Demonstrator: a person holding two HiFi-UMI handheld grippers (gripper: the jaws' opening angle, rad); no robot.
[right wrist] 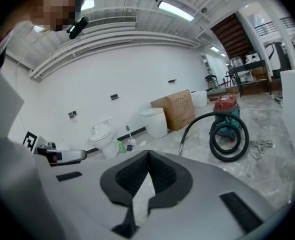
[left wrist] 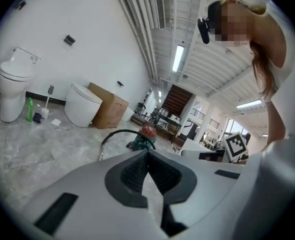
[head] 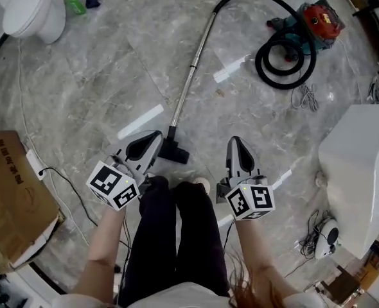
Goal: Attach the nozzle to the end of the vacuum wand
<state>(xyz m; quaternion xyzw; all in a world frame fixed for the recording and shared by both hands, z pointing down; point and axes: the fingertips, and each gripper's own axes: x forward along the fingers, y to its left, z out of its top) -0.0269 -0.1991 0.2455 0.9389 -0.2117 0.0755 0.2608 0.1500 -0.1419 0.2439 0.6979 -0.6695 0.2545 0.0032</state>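
Note:
A metal vacuum wand (head: 193,69) lies on the marble floor, and a black nozzle (head: 175,149) sits at its near end, right in front of my feet. A black hose (head: 286,56) runs from the wand's far end in loops to the red and green vacuum body (head: 319,19). My left gripper (head: 156,135) is held up just left of the nozzle, jaws shut and empty. On the other side, my right gripper (head: 236,141) is likewise shut on nothing. The left gripper view shows its closed pads (left wrist: 137,171) with the vacuum body (left wrist: 146,134) beyond. The right gripper view shows closed pads (right wrist: 162,176) and the hose (right wrist: 230,141).
A toilet (head: 29,8) and a green bottle (head: 74,4) stand at the far left. A cardboard box (head: 13,191) lies at the left, and a white unit (head: 360,172) is at the right. Cables trail on the floor. The person's black-trousered legs (head: 176,230) are below the grippers.

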